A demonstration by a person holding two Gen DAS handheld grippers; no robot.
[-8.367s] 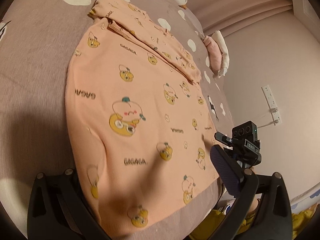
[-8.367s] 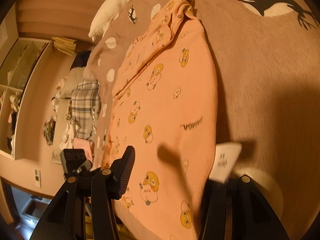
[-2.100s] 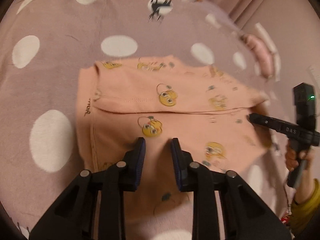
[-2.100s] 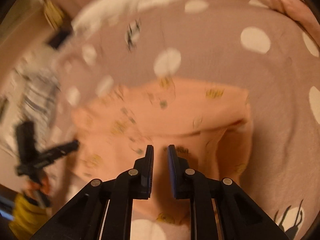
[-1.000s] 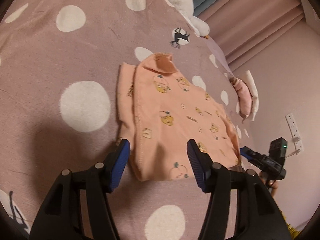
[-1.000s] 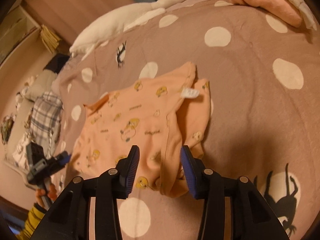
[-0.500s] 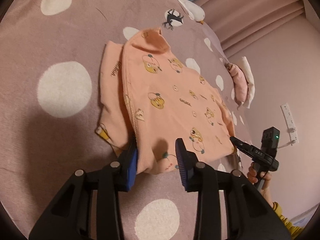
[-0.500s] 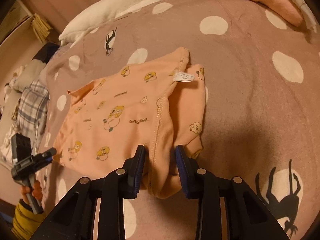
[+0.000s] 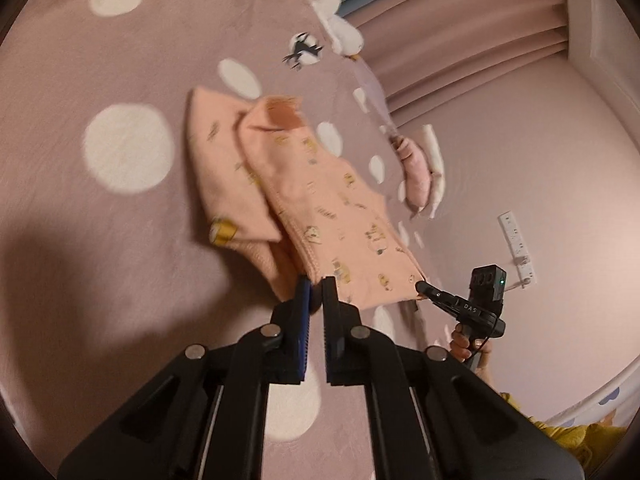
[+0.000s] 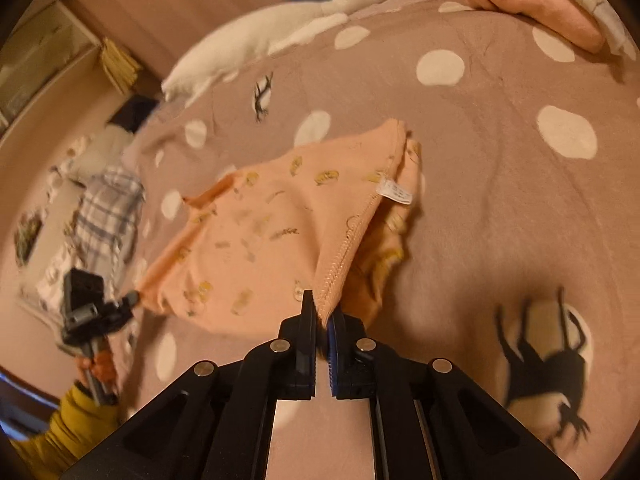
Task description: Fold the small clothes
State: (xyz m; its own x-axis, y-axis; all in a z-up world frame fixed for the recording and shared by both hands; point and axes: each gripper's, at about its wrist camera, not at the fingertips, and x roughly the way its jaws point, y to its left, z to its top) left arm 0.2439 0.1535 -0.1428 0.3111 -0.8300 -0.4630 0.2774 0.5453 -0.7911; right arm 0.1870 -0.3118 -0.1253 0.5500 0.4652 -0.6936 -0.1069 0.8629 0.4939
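Note:
A small peach garment (image 9: 320, 208) printed with yellow ducks lies partly folded on a mauve bedspread (image 9: 80, 200). My left gripper (image 9: 314, 282) is shut on its near left corner, and the cloth there rises off the bed. In the right wrist view my right gripper (image 10: 325, 312) is shut on the stitched near right corner of the peach garment (image 10: 272, 240), which is also lifted. A white label (image 10: 396, 192) shows on the folded edge. Each gripper also appears in the other's view, my right gripper (image 9: 424, 289) and my left gripper (image 10: 134, 298), both at the garment's hem.
A white goose plush (image 10: 280, 28) lies at the bed's far side. Folded pink and white cloth (image 10: 532, 16) sits near the far right. A plaid garment (image 10: 108, 216) lies beyond the bed's left edge. A wall with a power strip (image 9: 516, 244) stands on the right.
Both grippers closed from half open onto the garment's near corners. The near hem lifted off the bedspread.

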